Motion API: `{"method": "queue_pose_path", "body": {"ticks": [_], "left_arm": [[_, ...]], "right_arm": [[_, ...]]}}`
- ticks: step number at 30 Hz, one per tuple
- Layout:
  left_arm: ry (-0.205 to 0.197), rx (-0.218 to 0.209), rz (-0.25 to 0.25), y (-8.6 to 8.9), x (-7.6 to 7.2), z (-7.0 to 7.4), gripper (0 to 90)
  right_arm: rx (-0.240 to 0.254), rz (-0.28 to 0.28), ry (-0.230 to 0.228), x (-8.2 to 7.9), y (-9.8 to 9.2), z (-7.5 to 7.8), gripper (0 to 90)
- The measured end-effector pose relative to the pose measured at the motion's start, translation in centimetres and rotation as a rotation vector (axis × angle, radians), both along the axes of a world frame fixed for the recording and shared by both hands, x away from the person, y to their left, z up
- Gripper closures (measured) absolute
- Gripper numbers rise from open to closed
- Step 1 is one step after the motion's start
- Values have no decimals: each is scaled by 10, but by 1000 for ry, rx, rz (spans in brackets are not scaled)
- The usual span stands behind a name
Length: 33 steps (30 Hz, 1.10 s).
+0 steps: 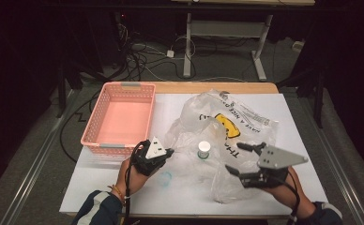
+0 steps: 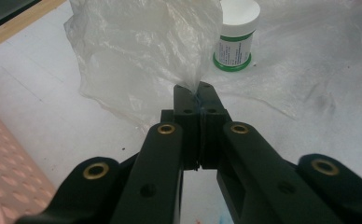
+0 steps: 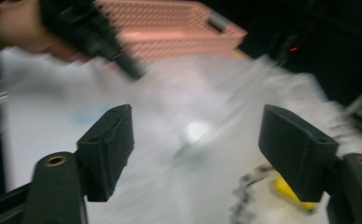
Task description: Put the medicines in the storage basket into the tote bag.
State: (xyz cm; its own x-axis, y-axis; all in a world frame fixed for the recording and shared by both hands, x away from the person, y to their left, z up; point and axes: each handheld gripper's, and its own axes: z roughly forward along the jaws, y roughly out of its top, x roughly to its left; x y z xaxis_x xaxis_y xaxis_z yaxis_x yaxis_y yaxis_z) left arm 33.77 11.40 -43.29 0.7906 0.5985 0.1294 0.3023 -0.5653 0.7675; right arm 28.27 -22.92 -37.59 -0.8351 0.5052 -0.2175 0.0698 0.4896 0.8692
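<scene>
Plastic bag, thin, see-through and crinkly, lies spread on the flat white surface, with a yellow smiley face printed on it. A small round jar with a white lid and a green band stands in the middle of the bag. The left tool has its two black jaws squeezed tight on a bunched bit of the bag's edge, just left of the jar. The right tool has its jaws wide apart over the bag, holding nothing. A pink plastic basket, full of little holes, sits on the left, apart from the bag.
</scene>
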Motion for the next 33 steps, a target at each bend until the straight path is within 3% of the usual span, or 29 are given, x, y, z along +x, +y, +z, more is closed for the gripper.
{"method": "queue_pose_path", "body": {"ticks": [1, 6, 10, 12, 14, 16, 17, 20, 25, 27, 31, 33], "left_arm": [[-1, 2, -1, -1, 0, 0, 867], [-2, 10, -7, -4, 0, -1, 866], [-4, 16, -8, -5, 1, -2, 866], [-6, 17, -11, -6, 1, -1, 865], [-7, 17, -12, -6, 1, -1, 865], [-7, 16, -13, -5, 1, -2, 865], [-6, 14, -14, -5, 1, -2, 865], [-7, 14, -17, -5, 0, -2, 865], [-25, 27, -19, -4, -2, 2, 864], [-42, 1, -17, 0, -5, 9, 864], [-63, -21, -14, 2, -7, 16, 864], [-107, -37, -1, 5, -8, 26, 864]], "right_arm": [[-36, 34, 26, -14, 3, -9, 207], [-73, 109, 61, -38, 9, -26, 164], [-125, 97, 79, -38, 14, -38, 170], [-181, 62, 89, -36, 20, -47, 176], [-246, 97, 90, -35, 26, -59, 162], [-285, 86, 91, -32, 30, -65, 166], [-284, 83, 88, -31, 30, -68, 197], [-285, 29, 32, -27, 28, -69, 458], [-266, -33, 11, -20, 17, -59, 825], [-243, -32, 4, -19, 14, -54, 881], [-215, -36, -44, -20, 13, -44, 893], [-173, -56, -95, -19, 12, -32, 897]]}}
